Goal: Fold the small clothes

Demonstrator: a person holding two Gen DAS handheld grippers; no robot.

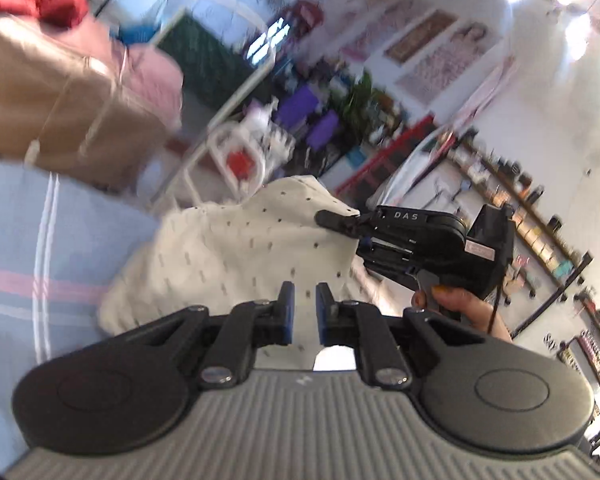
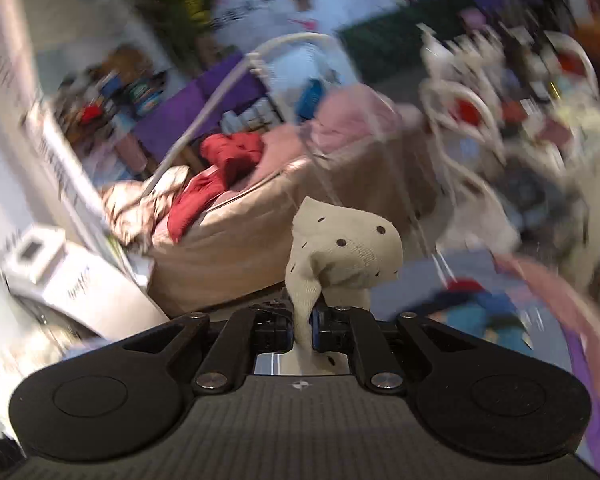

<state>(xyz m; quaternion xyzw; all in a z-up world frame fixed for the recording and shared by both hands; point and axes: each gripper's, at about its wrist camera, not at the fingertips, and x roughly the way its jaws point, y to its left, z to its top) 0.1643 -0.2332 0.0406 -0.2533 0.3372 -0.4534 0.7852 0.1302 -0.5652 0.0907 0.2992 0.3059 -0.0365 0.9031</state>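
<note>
My right hand-held gripper (image 2: pixel 302 320) was clenched on the dotted cream garment (image 1: pixel 236 248), lifted and unfolded—the left hand-held gripper (image 1: pixel 302 300) stood released, so folding had barely begun.

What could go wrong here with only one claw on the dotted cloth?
1. Only the right claw pinches the cream dotted garment, on a small bunch; it may slip out.
2. The left claw is open and holds nothing, so the cloth hangs unevenly and could fold crooked.

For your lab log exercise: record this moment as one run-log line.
right gripper: shut on cream dotted garment | left gripper: open, not gripping | garment lifted above striped blue cloth
</note>
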